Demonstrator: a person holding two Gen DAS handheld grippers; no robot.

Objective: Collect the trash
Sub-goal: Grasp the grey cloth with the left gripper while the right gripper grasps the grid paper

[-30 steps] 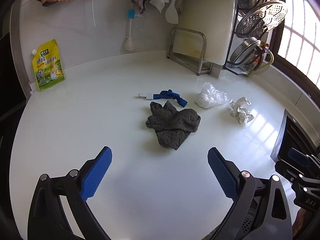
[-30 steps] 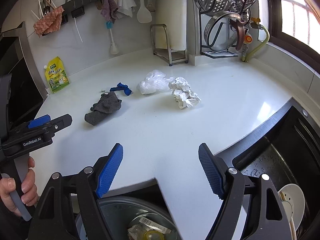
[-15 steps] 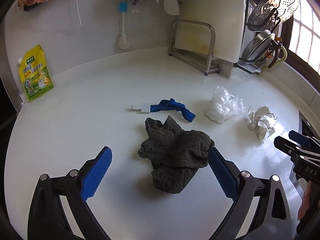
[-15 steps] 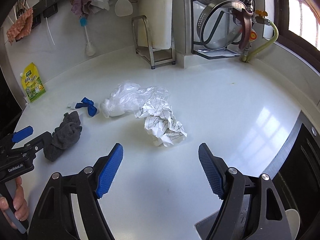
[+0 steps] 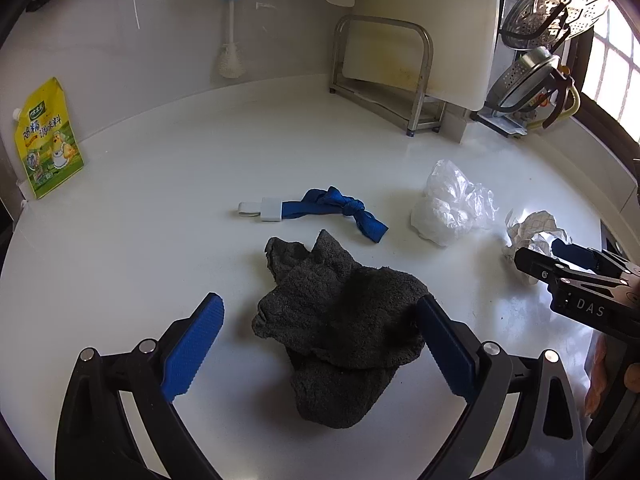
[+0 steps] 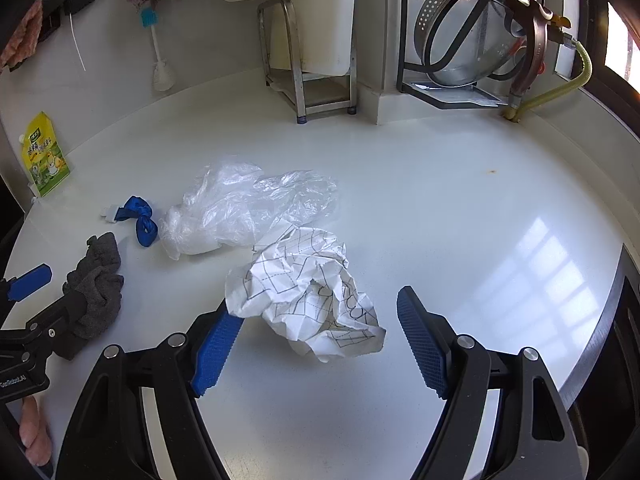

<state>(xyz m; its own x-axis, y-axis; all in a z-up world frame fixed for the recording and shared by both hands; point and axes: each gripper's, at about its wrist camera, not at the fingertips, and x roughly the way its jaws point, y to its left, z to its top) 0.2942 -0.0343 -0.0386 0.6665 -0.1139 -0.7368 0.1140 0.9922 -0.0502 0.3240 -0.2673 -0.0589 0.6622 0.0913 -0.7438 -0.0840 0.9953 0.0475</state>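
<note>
A crumpled dark grey cloth (image 5: 340, 320) lies on the white counter between the open fingers of my left gripper (image 5: 320, 340); its right finger touches the cloth's edge. The cloth also shows in the right wrist view (image 6: 96, 284). A crumpled white paper with a black grid print (image 6: 308, 296) lies between the open fingers of my right gripper (image 6: 316, 340), its left edge over the left finger. It shows in the left wrist view (image 5: 532, 228) too. A clear plastic bag (image 6: 240, 208) and a knotted blue strap (image 5: 328, 208) lie just beyond.
A yellow-green pouch (image 5: 46, 140) leans on the back wall at the left. A metal rack (image 6: 308, 60) with a white board, a brush (image 6: 158, 48) and hanging steamer pans (image 6: 472, 32) line the back. A dark sink edge (image 6: 612, 320) bounds the counter on the right.
Both grippers have moved forward and down. The grey cloth now lies between the left fingers and the crumpled paper between the right fingers. Both stay open.
</note>
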